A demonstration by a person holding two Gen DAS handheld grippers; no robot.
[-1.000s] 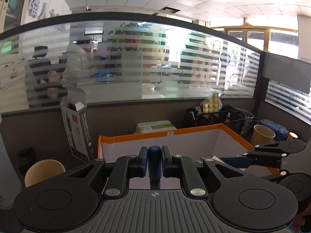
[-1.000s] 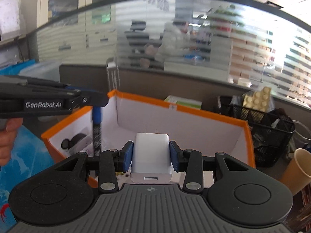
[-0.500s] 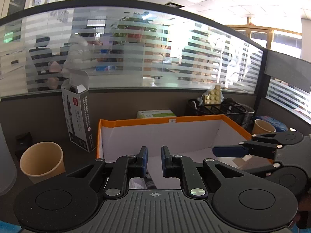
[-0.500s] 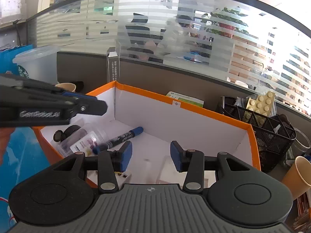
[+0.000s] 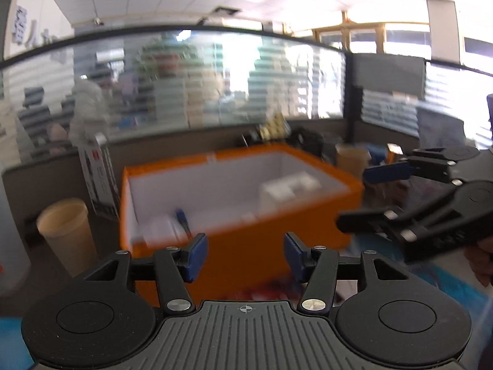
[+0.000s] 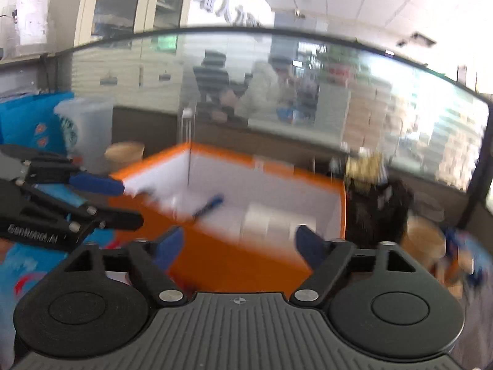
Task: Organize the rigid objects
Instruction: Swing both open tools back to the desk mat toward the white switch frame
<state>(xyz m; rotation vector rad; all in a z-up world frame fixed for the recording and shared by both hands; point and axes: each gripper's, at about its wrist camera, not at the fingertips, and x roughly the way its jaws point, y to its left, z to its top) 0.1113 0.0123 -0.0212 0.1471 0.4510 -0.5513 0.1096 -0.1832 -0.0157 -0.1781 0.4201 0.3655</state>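
An orange box with white inner walls point(image 5: 246, 240) point(image 6: 234, 259) stands ahead of both grippers. Inside lie a blue marker point(image 5: 181, 219) point(image 6: 209, 205) and a white charger block point(image 5: 286, 185) point(image 6: 271, 222), both blurred. My left gripper point(image 5: 245, 257) is open and empty, in front of the box's near wall. My right gripper point(image 6: 238, 248) is open and empty, also before the box. The right gripper shows at the right of the left wrist view point(image 5: 366, 197), and the left gripper at the left of the right wrist view point(image 6: 120, 200).
A paper cup point(image 5: 66, 234) stands left of the box, a tall printed carton point(image 5: 98, 178) behind it. Another paper cup point(image 5: 351, 157) and a black wire basket point(image 6: 379, 209) are at the box's right. A blue mat point(image 6: 18, 265) lies underfoot. A clear lidded cup point(image 6: 83, 129) stands far left.
Both grippers dropped their loads, the marker and the white charger, into the box, then opened wide and pulled back from it. The views are motion-blurred now.
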